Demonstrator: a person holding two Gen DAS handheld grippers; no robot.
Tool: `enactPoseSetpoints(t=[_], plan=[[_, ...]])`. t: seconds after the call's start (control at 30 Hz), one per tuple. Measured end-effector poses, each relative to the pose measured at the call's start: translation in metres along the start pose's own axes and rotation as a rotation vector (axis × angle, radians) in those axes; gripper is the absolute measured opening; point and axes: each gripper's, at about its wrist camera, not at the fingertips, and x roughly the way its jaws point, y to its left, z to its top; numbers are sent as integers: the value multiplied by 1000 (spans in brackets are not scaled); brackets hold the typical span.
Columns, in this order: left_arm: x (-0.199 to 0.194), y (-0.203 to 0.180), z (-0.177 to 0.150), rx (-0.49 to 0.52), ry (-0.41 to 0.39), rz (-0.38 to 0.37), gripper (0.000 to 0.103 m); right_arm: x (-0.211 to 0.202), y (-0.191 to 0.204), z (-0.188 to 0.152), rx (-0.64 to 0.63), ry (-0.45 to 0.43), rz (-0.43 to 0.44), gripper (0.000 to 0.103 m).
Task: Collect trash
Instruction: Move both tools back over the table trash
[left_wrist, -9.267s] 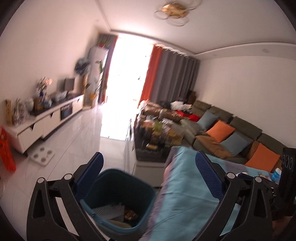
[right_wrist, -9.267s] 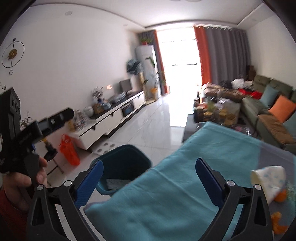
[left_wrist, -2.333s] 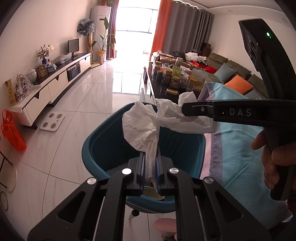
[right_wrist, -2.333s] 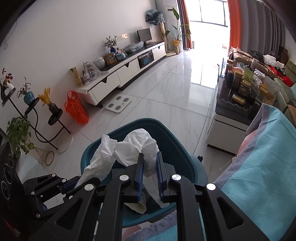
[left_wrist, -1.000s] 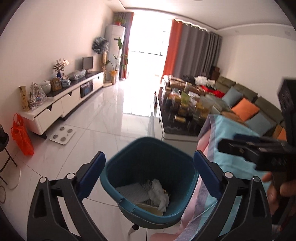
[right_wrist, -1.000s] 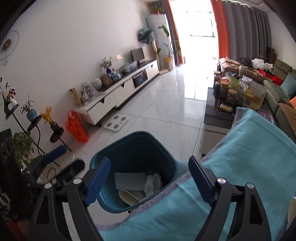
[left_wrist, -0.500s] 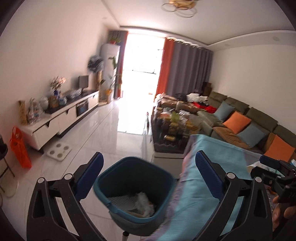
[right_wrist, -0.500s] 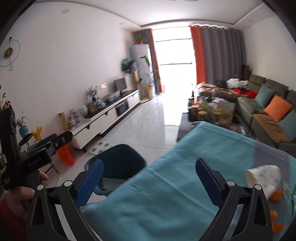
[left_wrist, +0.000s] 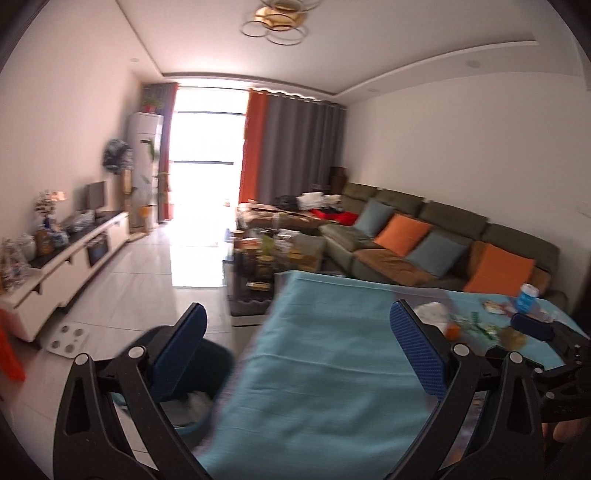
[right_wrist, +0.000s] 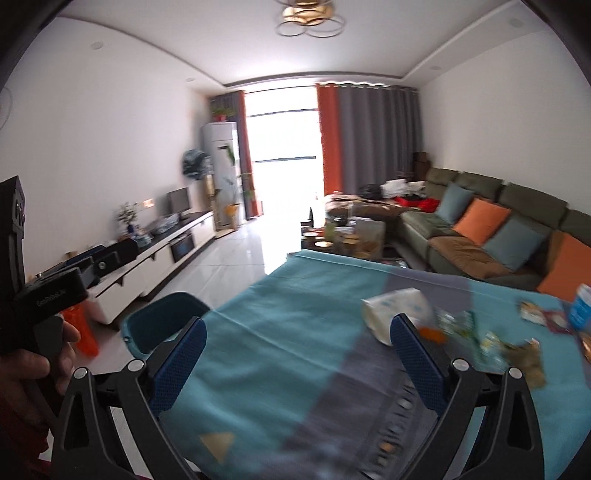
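Both grippers have swung away from the bin (left_wrist: 207, 373) since a second ago, when each looked down into it; the tissue (left_wrist: 197, 400) dropped there lies inside, low and left of my left gripper (left_wrist: 297, 354). That gripper's jaws stand wide apart with nothing between them, over the teal cloth (left_wrist: 325, 369) on the table. My right gripper (right_wrist: 295, 363) has just finished opening, its jaws spread to their widest and empty. Just past its right finger a paper cup (right_wrist: 397, 310) lies on its side, touching an orange scrap (right_wrist: 432, 334). Further right, wrappers (right_wrist: 517, 354) are scattered over the cloth, with a blue-and-white can (right_wrist: 580, 306) standing near the table's far right. From the right wrist the bin sits off the table's left corner, beyond my left finger, and my left hand (right_wrist: 33, 365) grips its tool at the frame's left edge. Behind the table runs a sofa (right_wrist: 480, 236) with orange and blue cushions; both views are blurred.
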Motion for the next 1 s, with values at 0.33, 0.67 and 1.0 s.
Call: enactPoseSetpoints(t=[0.33, 0.67, 1.0], plan=[[5, -65, -12, 74, 33, -171, 98, -44, -48, -25, 75, -34, -194, 96], [8, -93, -27, 111, 65, -273, 98, -84, -70, -37, 105, -63, -309, 96], [26, -102, -35, 134, 114, -305, 98, -82, -85, -34, 111, -47, -362, 96]])
